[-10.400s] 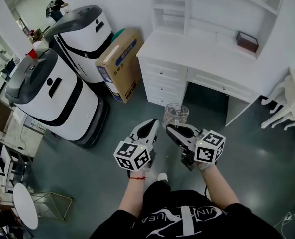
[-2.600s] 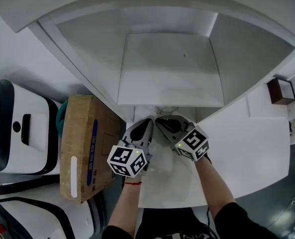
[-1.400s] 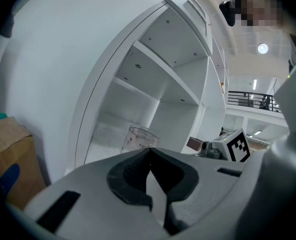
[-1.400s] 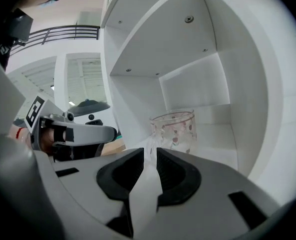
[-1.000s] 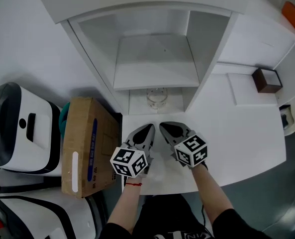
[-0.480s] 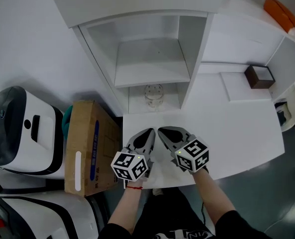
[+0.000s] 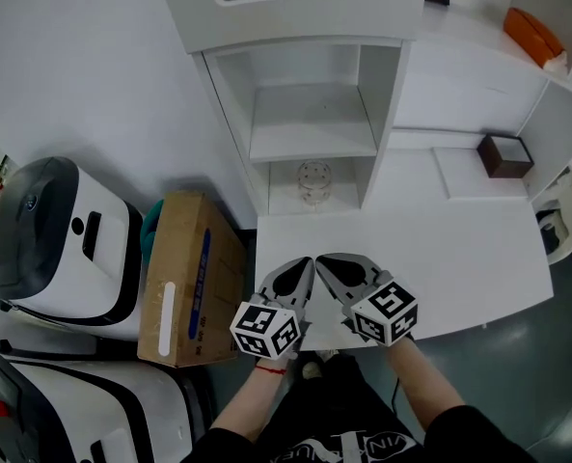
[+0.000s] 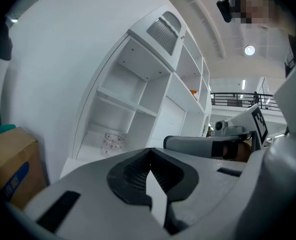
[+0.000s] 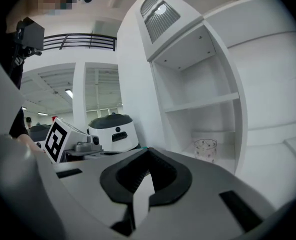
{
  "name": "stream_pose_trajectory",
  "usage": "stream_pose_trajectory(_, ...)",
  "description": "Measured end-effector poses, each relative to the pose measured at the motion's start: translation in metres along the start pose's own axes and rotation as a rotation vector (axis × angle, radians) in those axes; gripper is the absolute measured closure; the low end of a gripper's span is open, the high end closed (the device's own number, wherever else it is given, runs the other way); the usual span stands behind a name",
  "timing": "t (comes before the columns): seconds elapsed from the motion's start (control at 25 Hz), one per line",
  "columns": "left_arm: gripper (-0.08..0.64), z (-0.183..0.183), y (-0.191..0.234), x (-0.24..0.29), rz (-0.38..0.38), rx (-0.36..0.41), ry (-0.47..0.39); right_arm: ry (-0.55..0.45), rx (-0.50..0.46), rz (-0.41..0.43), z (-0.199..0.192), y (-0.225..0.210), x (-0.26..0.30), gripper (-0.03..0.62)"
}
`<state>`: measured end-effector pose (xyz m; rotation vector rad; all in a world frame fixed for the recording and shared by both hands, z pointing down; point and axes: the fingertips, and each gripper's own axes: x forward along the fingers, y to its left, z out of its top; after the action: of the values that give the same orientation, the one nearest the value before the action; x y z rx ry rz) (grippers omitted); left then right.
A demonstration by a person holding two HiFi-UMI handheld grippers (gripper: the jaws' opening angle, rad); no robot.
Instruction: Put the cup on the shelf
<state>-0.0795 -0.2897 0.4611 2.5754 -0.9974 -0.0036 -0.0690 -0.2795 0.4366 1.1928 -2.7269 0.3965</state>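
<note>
Both grippers' handles are hiding under their marker cubes in the head view, and the clear cup [image 7: 313,181] is reading small and faint there, its base hard to make out. The left gripper [image 7: 305,263] and right gripper [image 7: 326,260] are hovering side by side over the front of the white desk [image 7: 459,258], each with jaws pressed together on nothing. The cup is standing upright well beyond them in the bottom cubby of the shelf unit [image 7: 310,148]. Versus half a second ago, both grippers are sitting farther back from the shelf, with the cup staying put.
</note>
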Motion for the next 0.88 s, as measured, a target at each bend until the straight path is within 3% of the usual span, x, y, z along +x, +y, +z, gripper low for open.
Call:
stream_pose_trajectory(0.4,0.555,0.037,-0.037,-0.041,-0.036,0.032,-0.04,-0.036,-0.021,0.015,0.029,0.04,-0.035,0.589)
stream_pose_trajectory(0.88,0.554,0.072,-0.06,-0.063,-0.012,0.071,-0.082,-0.058,-0.059,-0.016,0.06,0.061,-0.059,0.589)
